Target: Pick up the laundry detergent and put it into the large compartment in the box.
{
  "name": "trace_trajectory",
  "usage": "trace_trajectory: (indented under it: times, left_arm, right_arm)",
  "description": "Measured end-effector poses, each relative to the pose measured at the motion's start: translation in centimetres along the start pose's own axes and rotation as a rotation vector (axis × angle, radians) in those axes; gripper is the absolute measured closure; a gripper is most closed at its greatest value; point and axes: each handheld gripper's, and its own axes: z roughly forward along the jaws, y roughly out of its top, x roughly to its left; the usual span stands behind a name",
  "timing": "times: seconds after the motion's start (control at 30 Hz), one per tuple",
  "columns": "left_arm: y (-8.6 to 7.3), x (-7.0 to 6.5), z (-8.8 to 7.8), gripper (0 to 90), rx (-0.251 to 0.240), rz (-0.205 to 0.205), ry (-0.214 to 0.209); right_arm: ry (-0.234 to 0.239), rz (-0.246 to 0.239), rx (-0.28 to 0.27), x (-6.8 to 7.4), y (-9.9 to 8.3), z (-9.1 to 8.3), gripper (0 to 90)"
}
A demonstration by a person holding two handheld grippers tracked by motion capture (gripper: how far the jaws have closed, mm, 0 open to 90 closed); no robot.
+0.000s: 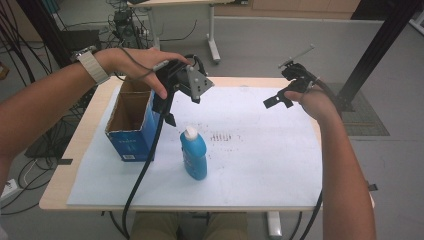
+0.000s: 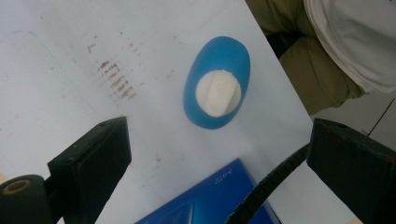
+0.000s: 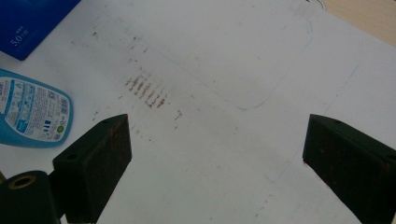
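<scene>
From above, the left claw (image 1: 167,107) hangs open over the blue bottle (image 1: 193,152), which stands on the desk (image 1: 260,150) beside the cardboard box (image 1: 131,125). The right claw (image 1: 280,100) hovers raised. Its own view shows jaws spread wide, empty.

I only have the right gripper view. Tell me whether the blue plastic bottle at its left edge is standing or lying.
Observer: The blue plastic bottle stands upright, with its white cap on top.
Operator: Report the left gripper.
Observer: The left gripper hangs above the bottle with its jaws open, holding nothing.
Operator: Now describe that blue box.
Observer: The blue cardboard box stands open-topped to the left of the bottle, apart from it.
</scene>
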Motion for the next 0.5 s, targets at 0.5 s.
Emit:
trace_trajectory:
  times: [0.5]
  left_arm:
    - [2.5,-0.3,1.5,7.0,0.081,0.096,-0.003]
  right_arm:
    - [0.001,0.016,-0.006,0.1,-0.4,0.1,7.8]
